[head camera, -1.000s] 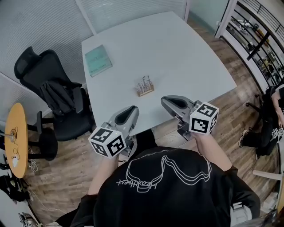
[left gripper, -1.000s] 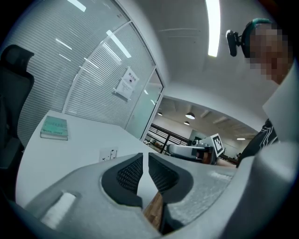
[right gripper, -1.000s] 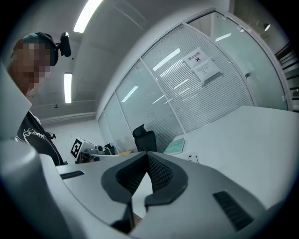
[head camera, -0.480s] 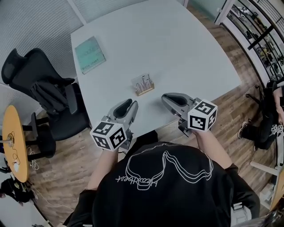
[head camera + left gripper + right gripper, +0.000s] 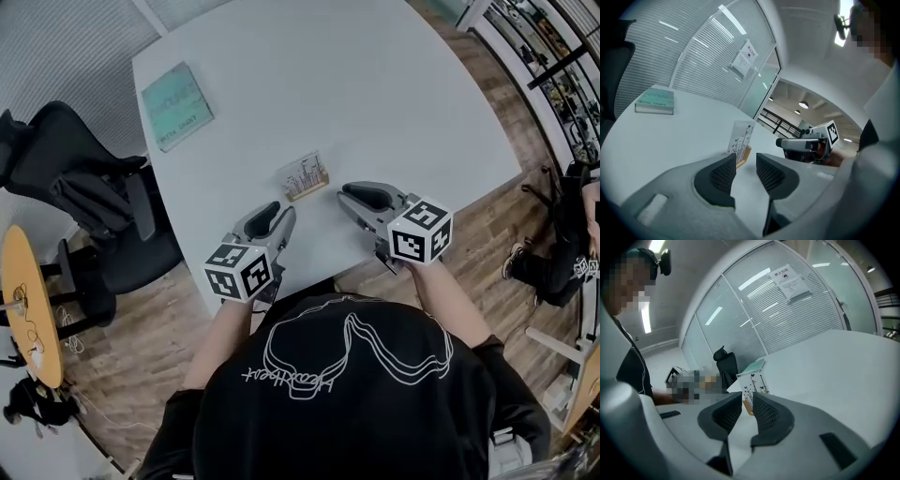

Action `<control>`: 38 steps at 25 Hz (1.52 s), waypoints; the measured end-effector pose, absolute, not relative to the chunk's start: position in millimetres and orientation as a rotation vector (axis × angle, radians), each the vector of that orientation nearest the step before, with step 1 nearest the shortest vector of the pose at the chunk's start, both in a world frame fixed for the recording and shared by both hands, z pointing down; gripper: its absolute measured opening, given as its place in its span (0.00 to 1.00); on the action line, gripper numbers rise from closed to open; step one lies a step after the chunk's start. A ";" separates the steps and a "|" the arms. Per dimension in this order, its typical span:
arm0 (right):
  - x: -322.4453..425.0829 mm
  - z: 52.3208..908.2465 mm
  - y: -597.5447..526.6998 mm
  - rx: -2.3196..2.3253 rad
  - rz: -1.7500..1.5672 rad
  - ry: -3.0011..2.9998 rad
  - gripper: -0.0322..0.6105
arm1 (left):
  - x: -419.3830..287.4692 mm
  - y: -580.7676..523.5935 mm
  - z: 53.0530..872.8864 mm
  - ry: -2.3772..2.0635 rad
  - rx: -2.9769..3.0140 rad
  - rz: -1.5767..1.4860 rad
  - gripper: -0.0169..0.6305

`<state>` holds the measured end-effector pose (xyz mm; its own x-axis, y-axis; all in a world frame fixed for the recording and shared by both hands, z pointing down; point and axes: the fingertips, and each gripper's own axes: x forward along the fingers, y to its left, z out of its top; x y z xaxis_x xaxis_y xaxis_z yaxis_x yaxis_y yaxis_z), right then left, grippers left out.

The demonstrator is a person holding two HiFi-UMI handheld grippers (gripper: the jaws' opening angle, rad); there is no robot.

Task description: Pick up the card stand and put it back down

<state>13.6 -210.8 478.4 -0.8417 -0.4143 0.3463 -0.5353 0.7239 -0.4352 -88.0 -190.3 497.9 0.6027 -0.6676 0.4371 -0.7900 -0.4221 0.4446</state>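
Note:
The card stand is a small wooden base holding a white printed card, upright on the white table near its front edge. My left gripper is just short of it on the near left. Its jaws are opening with nothing between them, and the card stand shows beyond the fingertips of that gripper. My right gripper is to the stand's near right, jaws also opening and empty. From the right gripper, the card stand stands just past the tips.
A teal book lies at the table's far left corner. A black office chair with a jacket stands left of the table, and a round yellow side table is further left. Shelving lines the right wall.
Both grippers have edged forward over the table's near edge and closer to the card stand. The stand has not moved on the table.

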 end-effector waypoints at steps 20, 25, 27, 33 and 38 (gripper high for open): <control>-9.8 559.9 -257.3 0.721 0.551 -2.540 0.21 | -92.4 -223.4 557.9 -1.163 2.153 0.347 0.21; -12.5 567.3 -260.7 0.713 0.523 -2.529 0.21 | -90.7 -227.4 559.7 -1.151 2.144 0.327 0.19; -14.1 567.8 -260.5 0.706 0.499 -2.528 0.20 | -91.4 -227.9 559.7 -1.158 2.142 0.324 0.18; -14.1 566.8 -261.8 0.720 0.479 -2.533 0.16 | -92.1 -227.0 558.3 -1.159 2.133 0.297 0.18; -15.4 569.0 -263.0 0.732 0.466 -2.530 0.16 | -93.1 -227.5 560.6 -1.156 2.127 0.299 0.18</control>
